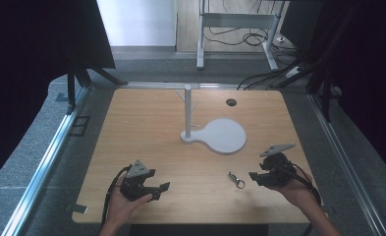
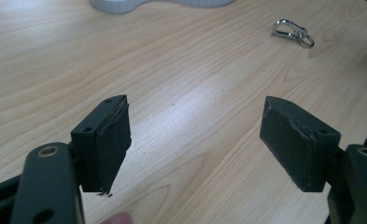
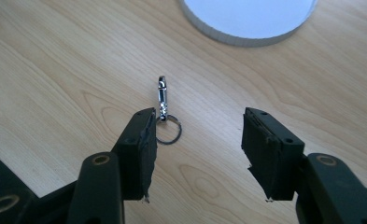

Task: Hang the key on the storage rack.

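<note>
My right gripper (image 3: 195, 154) hung with its jaws spread and empty, the key clip (image 3: 165, 112) lying on the table (image 1: 146, 132) just past the left jaw's tip, long axis running away from me. My left gripper (image 1: 149, 184), also spread, sat farther off. Beyond stood the white stand (image 1: 220, 135).

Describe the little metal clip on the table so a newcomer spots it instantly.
Start at the white stand in the middle of the wooden table, then look toward the near edge on the right. There the keyring clip lies flat, just left of the right tool: the only small, shiny silver thing on the bare wood.
</note>
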The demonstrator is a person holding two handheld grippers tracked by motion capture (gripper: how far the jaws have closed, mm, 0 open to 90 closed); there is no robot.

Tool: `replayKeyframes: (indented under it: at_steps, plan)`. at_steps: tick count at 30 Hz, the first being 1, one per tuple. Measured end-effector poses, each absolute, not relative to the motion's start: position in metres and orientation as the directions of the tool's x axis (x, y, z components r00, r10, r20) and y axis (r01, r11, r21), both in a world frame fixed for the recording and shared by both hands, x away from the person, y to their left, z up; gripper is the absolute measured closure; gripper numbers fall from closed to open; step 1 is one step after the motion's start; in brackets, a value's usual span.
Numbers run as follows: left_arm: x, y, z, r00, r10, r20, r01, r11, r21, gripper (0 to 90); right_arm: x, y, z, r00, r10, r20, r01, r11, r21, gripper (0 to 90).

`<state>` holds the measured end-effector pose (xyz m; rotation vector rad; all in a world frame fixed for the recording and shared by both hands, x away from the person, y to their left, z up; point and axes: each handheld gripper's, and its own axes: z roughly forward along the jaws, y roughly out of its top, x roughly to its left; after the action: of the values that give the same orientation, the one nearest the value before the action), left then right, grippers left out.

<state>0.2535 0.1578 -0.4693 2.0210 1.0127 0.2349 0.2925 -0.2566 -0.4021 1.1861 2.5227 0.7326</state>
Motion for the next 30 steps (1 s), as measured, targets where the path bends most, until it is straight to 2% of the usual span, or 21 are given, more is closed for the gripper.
replayKeyframes:
  at_steps: [8,15,30]
  plan:
    - [0.253,0.159,-0.468,0.659,0.726,-0.195,0.571,-0.315,0.758,25.2,0.298,-0.235,-0.408,-0.669,0.742,-0.043,0.639,0.604,0.476,50.2]
    - [0.254,0.158,-0.467,0.667,0.718,-0.197,0.568,-0.32,0.759,25.2,0.308,-0.215,-0.423,-0.694,0.719,-0.042,0.645,0.646,0.409,57.3]
    - [0.256,0.161,-0.466,0.666,0.72,-0.193,0.571,-0.327,0.753,25.2,0.328,-0.197,-0.448,-0.717,0.696,-0.034,0.659,0.693,0.29,65.4]
